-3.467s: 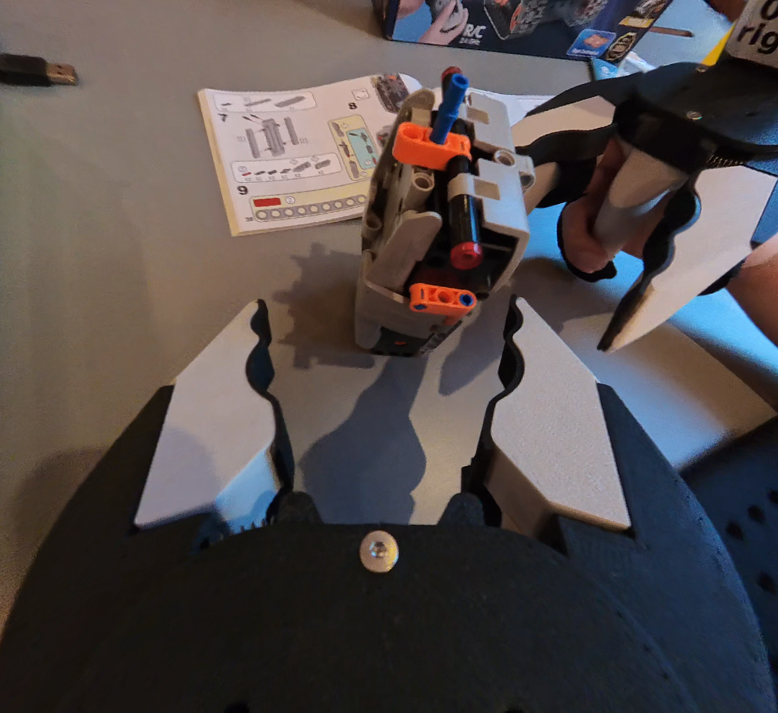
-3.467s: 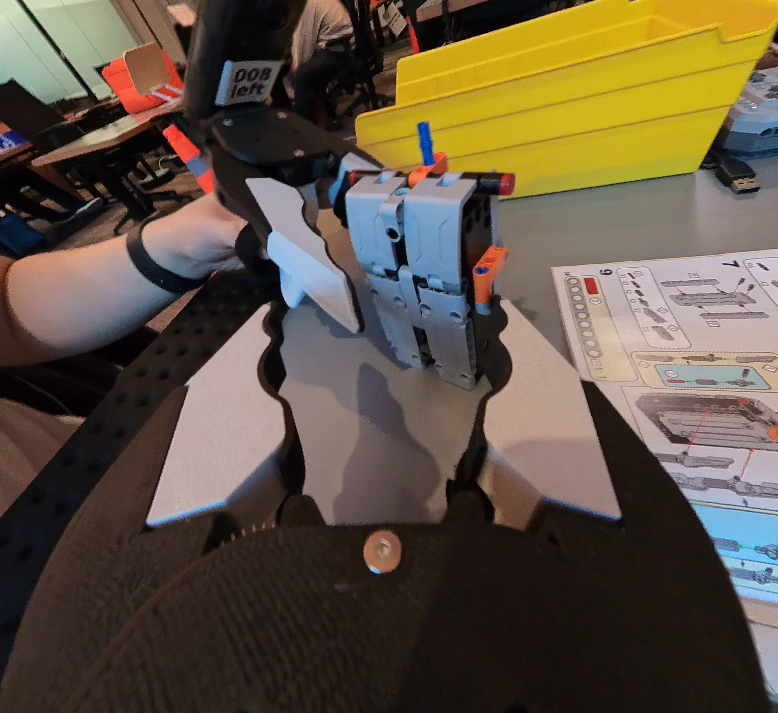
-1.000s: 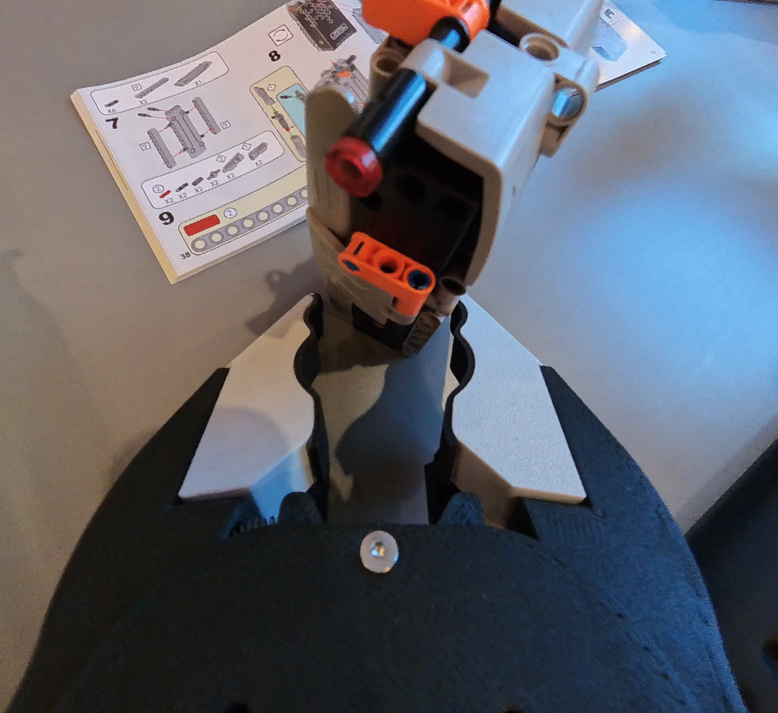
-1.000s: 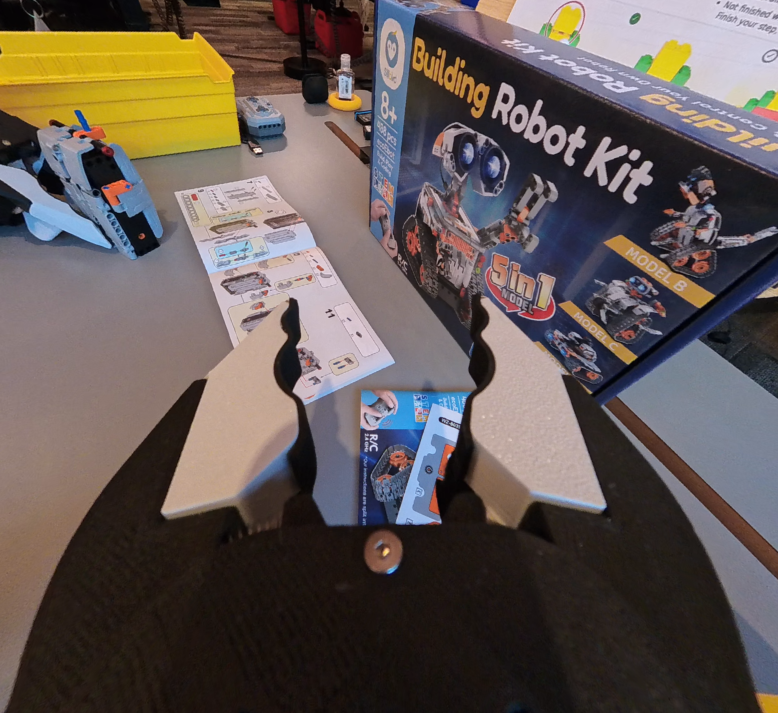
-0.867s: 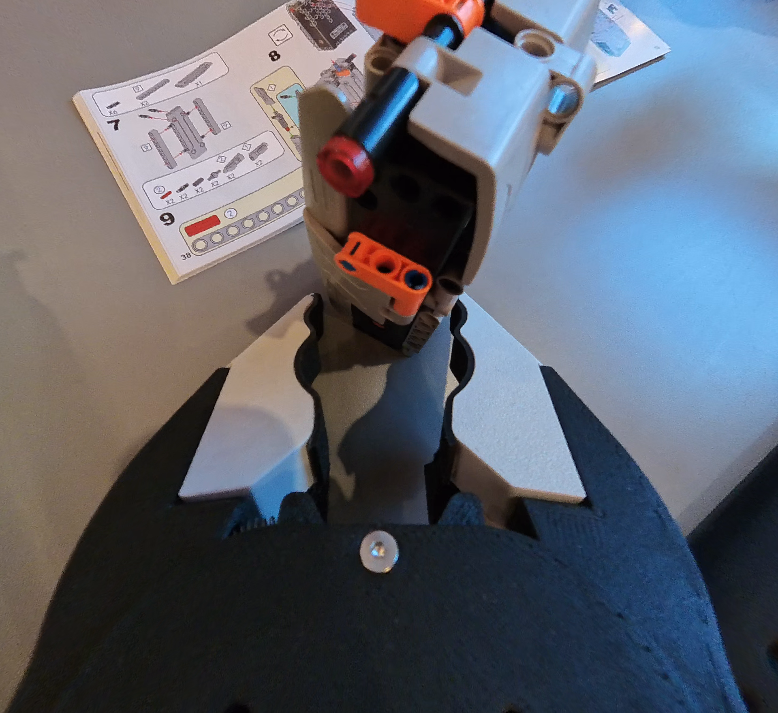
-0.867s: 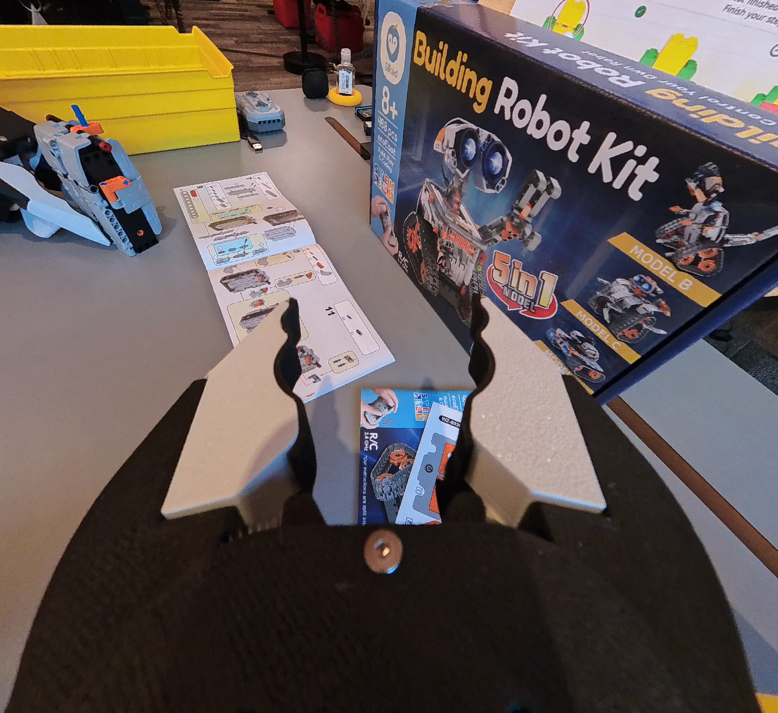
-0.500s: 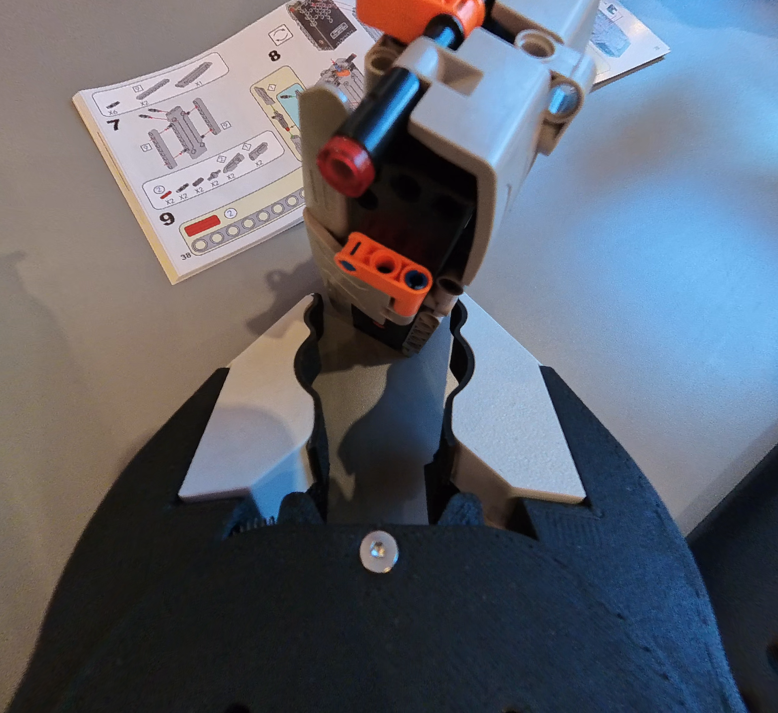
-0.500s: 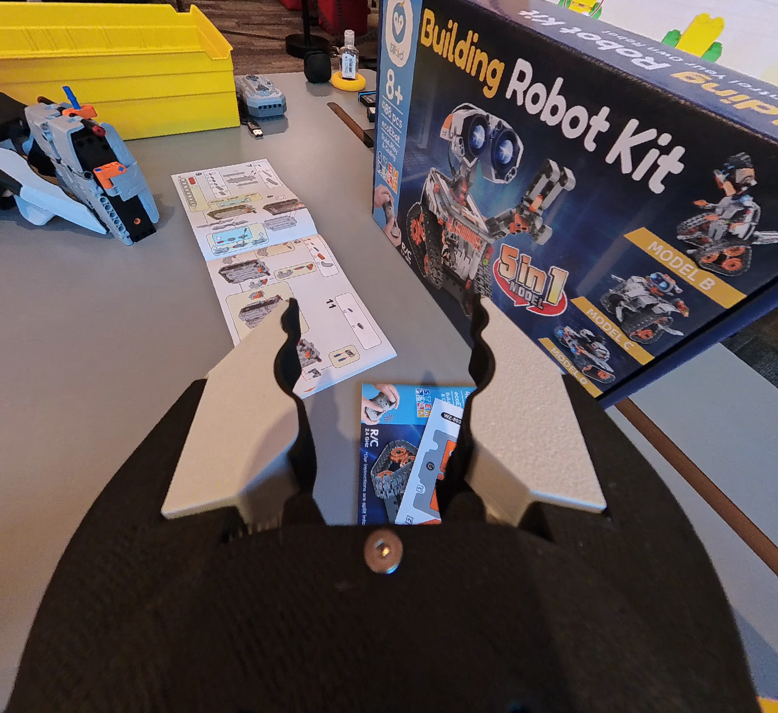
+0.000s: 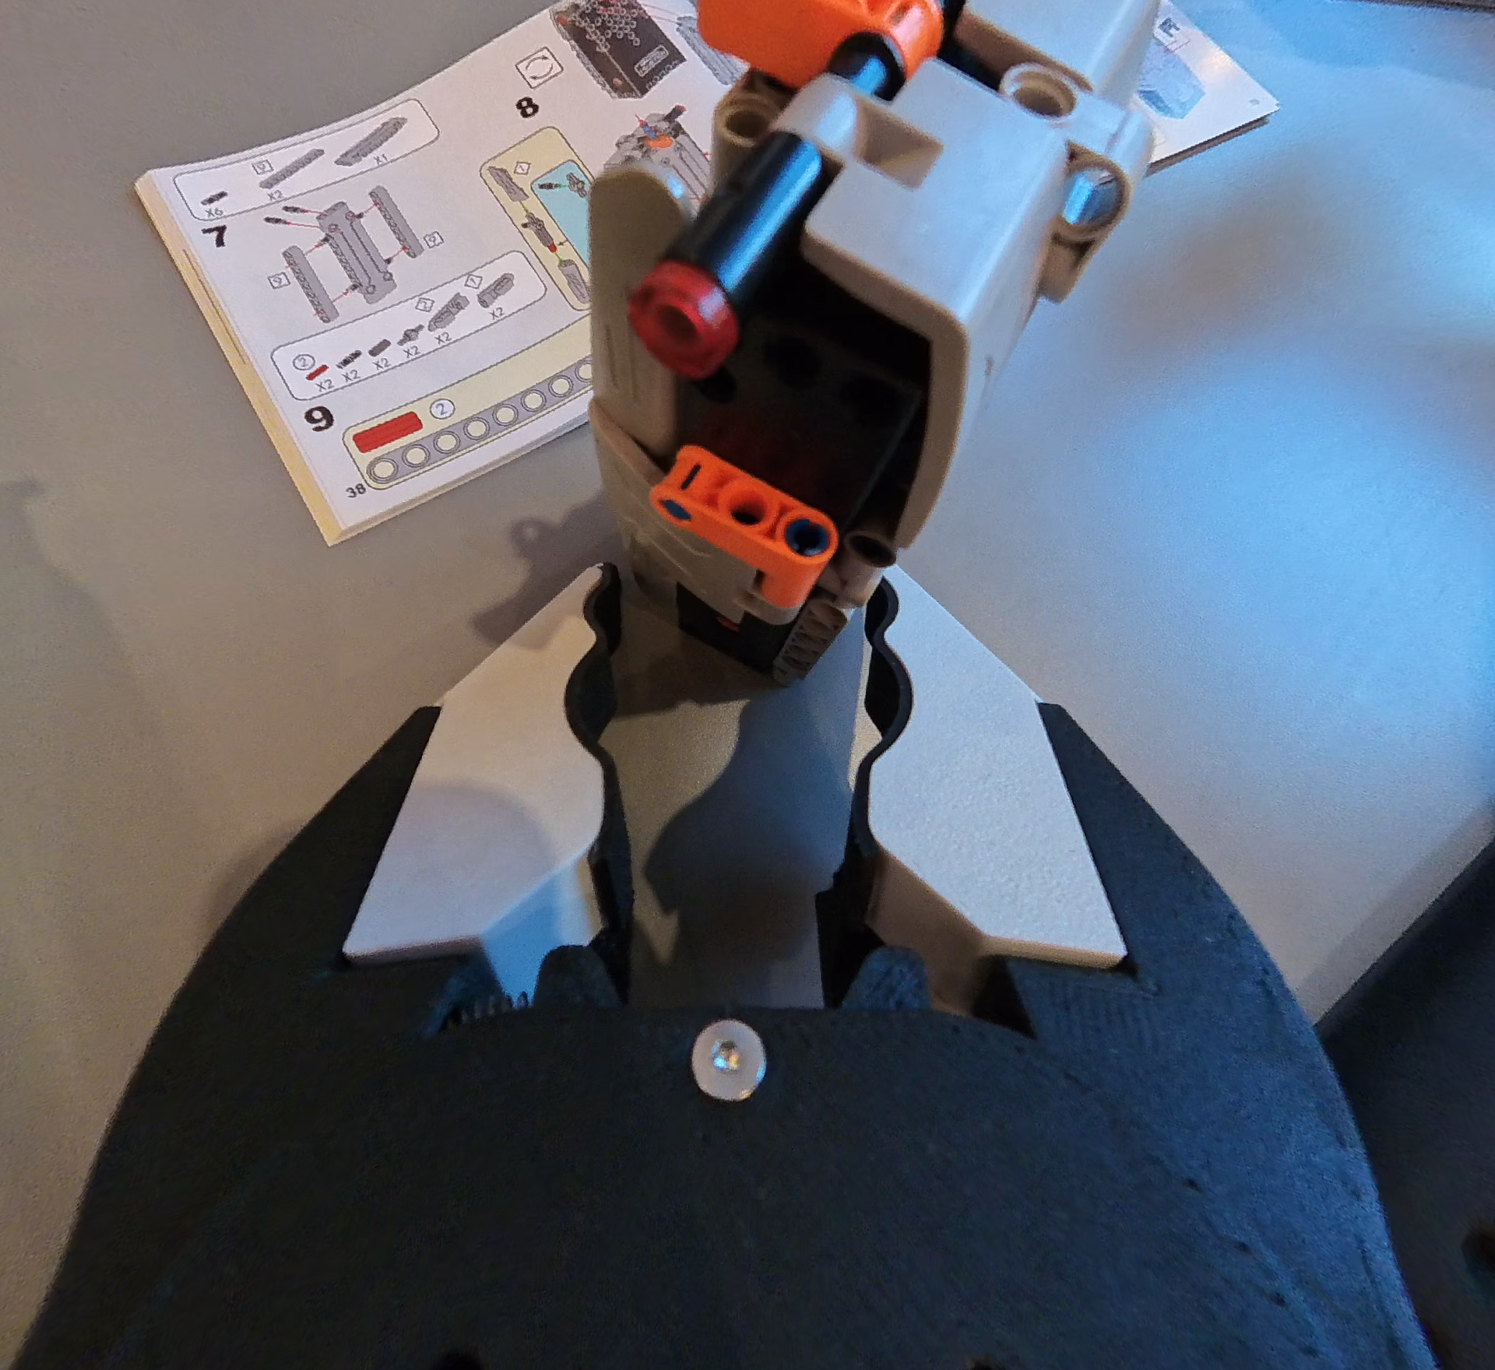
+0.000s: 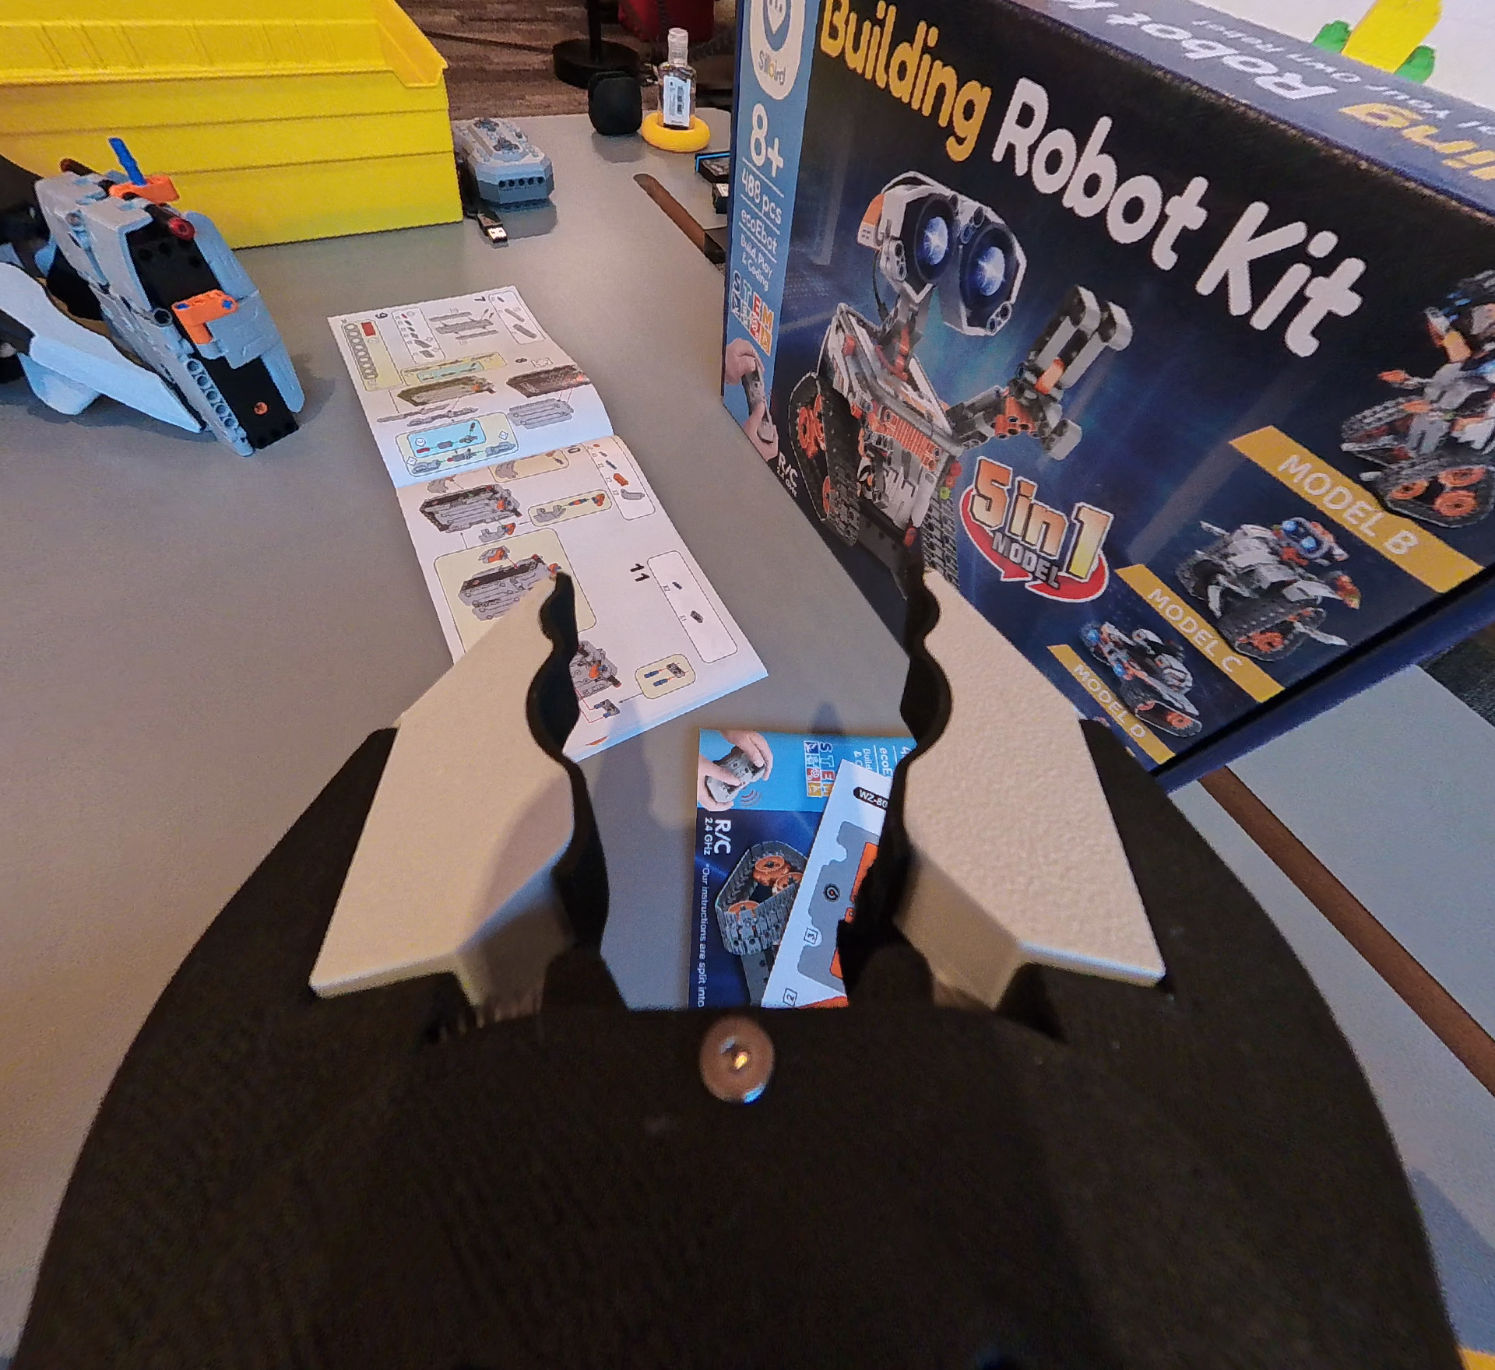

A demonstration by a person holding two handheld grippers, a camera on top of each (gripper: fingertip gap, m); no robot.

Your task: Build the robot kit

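Observation:
My left gripper (image 9: 740,595) is shut on the lower end of a grey and black brick assembly (image 9: 890,264) with orange connectors, a blue axle and a red-tipped black axle. It holds the assembly tilted over the grey table. The right wrist view shows the assembly (image 10: 162,296) at the far left, leaning, with a white finger (image 10: 65,369) of the left gripper against it. My right gripper (image 10: 740,587) is open and empty. It hovers over a blue leaflet (image 10: 752,846), next to the big kit box (image 10: 1092,280).
An open instruction booklet (image 10: 526,490) lies between the assembly and the box; it also shows in the left wrist view (image 9: 364,296). A yellow bin (image 10: 226,86), a grey block (image 10: 501,162), a USB plug (image 10: 493,227) and a small bottle (image 10: 675,82) stand at the back. About 35 centimetres separates my left fingertips from my right.
Since 3.5 s ago my left gripper has closed on the assembly and tilted it, and my right gripper has moved away to beside the box. In the last second the right gripper crept slightly forward.

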